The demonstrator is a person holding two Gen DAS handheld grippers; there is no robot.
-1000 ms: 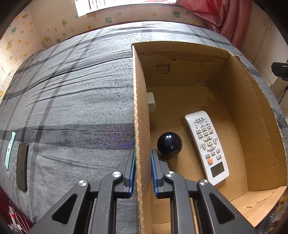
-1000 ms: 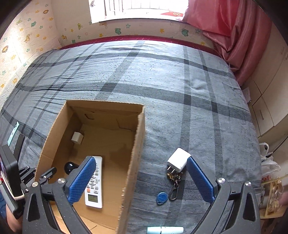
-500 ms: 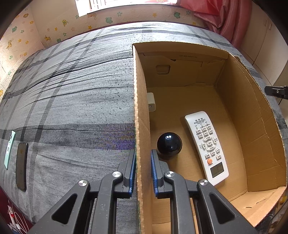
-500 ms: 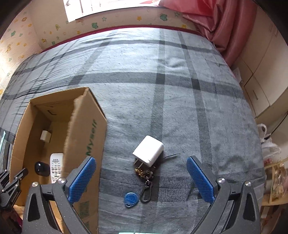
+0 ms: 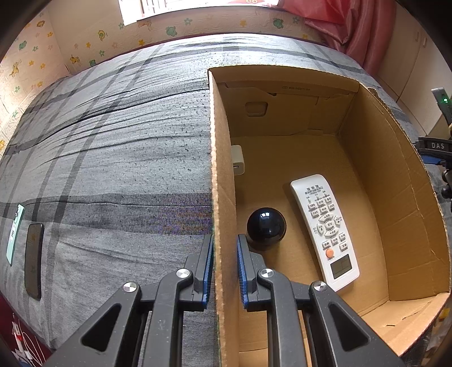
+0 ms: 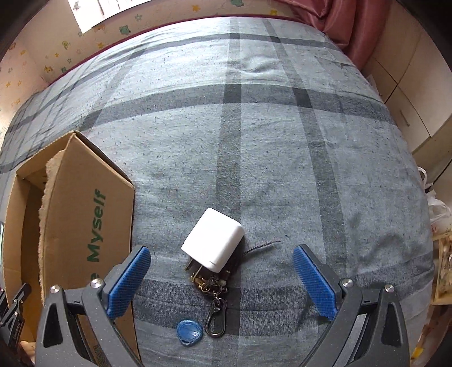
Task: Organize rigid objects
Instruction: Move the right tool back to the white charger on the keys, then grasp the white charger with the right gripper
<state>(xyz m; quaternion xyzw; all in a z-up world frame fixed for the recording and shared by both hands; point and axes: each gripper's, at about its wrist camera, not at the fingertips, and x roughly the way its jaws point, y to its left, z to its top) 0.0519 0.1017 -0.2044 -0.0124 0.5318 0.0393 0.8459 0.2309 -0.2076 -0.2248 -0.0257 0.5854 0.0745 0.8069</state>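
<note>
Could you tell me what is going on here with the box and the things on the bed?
A person is sorting small items into a cardboard box. The left gripper is clamped on the box's side wall. Inside lie a remote, a black ball and a small white adapter. The right gripper, jaws open, hangs over a white charger beside a keychain.

Soft daylight from the far window (image 5: 180, 8); sharp, fisheye-bent, dark-vignetted corners.

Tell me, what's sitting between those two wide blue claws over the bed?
In the right wrist view, a white charger lying on a keyring, between the open right gripper's fingers.
</note>
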